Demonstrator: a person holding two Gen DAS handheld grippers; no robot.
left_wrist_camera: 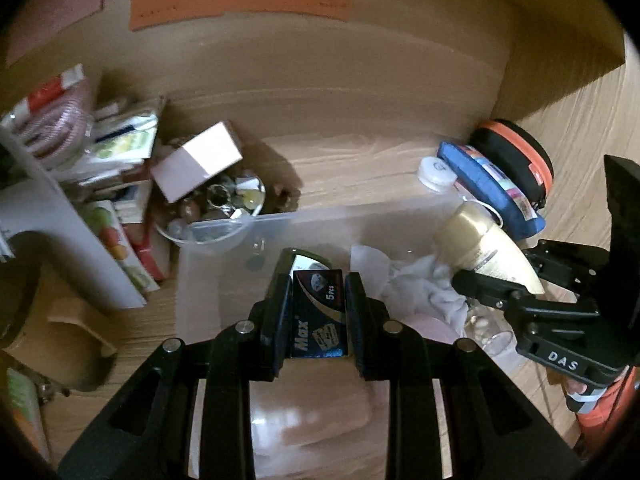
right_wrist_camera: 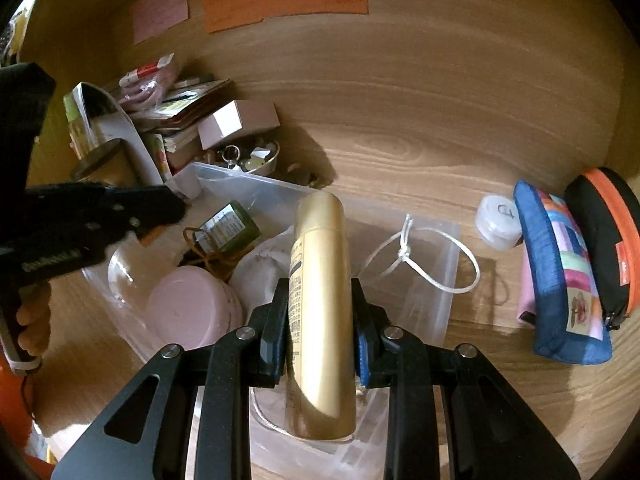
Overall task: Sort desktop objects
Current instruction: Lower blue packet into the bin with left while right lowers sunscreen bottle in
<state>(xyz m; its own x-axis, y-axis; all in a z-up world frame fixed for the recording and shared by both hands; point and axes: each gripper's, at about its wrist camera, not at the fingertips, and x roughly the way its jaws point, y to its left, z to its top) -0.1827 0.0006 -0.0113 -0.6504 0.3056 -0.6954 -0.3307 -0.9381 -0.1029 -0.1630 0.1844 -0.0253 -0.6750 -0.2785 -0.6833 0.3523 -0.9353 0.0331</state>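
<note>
My left gripper is shut on a small dark blue "Max" box and holds it above the clear plastic bin. My right gripper is shut on a gold bottle, held over the same bin. The gold bottle also shows in the left wrist view, with the right gripper at the right. The left gripper's body shows at the left of the right wrist view. In the bin lie a pink round jar, a green bottle, white cloth and a white cord.
A blue patchwork pouch, an orange-black case and a white round container lie right of the bin. A pile of books, packets and a pink box with a bowl of trinkets stands at the left. Wooden walls enclose the desk.
</note>
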